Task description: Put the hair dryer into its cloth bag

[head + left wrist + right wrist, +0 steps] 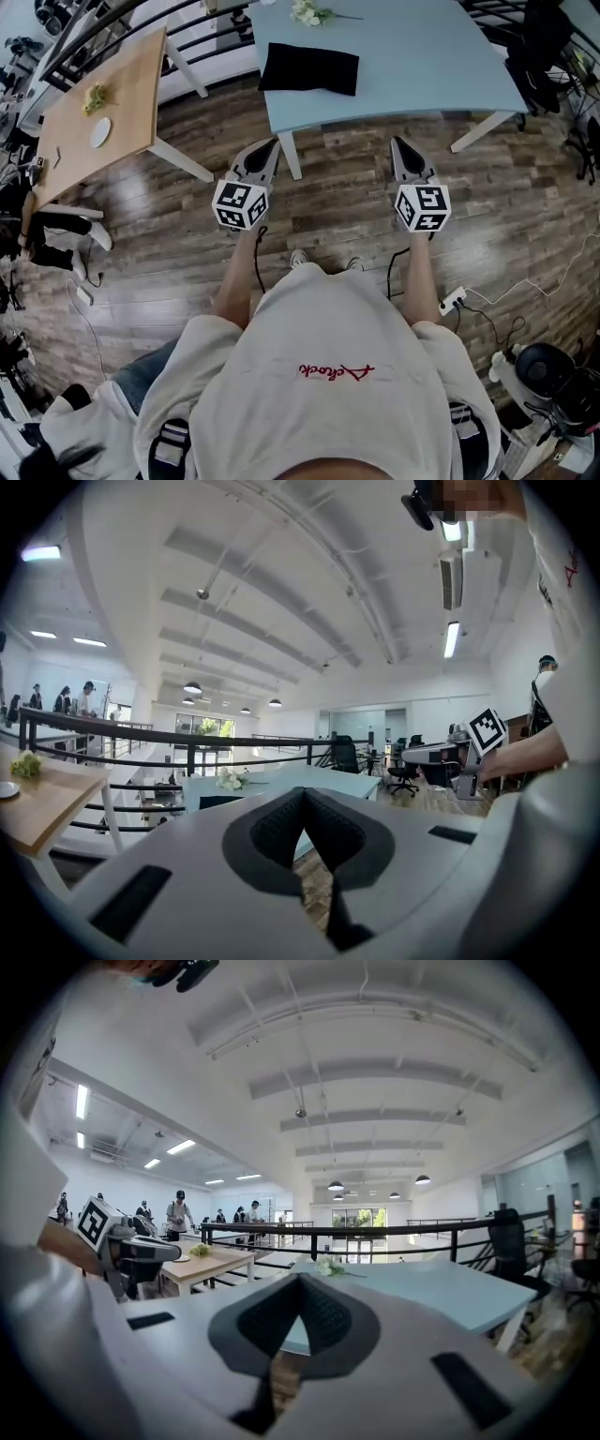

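Observation:
A black cloth bag (309, 68) lies flat near the front edge of the light blue table (422, 66). No hair dryer shows in any view. Both grippers are held out level above the wooden floor, short of the table. My left gripper (273, 143) points at the table's front left leg, jaws shut and empty. Off to the right, my right gripper (397, 142) is also shut with nothing in it. In the left gripper view the shut jaws (303, 795) face the table, with the bag (217, 802) just to their left. The right gripper view's jaws (300, 1281) are likewise closed.
White flowers (309, 13) lie at the blue table's far side. A wooden table (103, 103) with a plate stands to the left. A black railing runs behind both. A dark-draped chair (544, 56) stands right. Cables and a power strip (452, 300) lie on the floor.

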Available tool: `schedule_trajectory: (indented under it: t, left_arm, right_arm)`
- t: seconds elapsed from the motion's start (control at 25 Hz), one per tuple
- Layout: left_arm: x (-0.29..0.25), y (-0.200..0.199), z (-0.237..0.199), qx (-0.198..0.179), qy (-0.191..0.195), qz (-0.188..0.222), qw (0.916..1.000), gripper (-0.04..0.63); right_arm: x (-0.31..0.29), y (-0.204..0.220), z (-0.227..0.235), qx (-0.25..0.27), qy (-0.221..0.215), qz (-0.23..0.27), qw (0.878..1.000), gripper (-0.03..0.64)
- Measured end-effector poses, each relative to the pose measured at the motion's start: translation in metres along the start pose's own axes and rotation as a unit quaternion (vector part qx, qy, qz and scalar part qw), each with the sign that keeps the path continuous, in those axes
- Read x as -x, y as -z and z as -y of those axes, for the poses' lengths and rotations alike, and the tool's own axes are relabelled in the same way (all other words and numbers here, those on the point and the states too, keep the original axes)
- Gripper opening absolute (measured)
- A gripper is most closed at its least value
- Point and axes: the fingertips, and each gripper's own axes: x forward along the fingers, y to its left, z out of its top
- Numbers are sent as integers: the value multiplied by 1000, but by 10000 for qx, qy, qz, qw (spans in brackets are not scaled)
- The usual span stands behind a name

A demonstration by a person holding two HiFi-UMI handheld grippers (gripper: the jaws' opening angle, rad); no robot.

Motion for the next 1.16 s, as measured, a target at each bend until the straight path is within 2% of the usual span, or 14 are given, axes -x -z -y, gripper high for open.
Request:
schedule_trajectory:
  t: [0.24, 0.48, 0.8, 1.16]
  left_arm:
    - [-14, -5, 19, -18, -53, 50, 10000, 8]
    - [-18, -2, 33, -17, -121, 25, 9999, 8]
    - [-28, -6, 32, -121, -106, 20, 9999, 8]
    - [-30, 1, 34, -120, -20, -2, 9999, 8]
  right_arm:
    - [16, -2, 27, -10, 57, 28, 10000, 15]
    - [20, 5, 36, -26, -73, -26, 10000, 15]
    - [8, 2, 34, 8, -234, -40, 9997, 16]
    - [7, 8, 28, 73, -217, -124, 9997, 15]
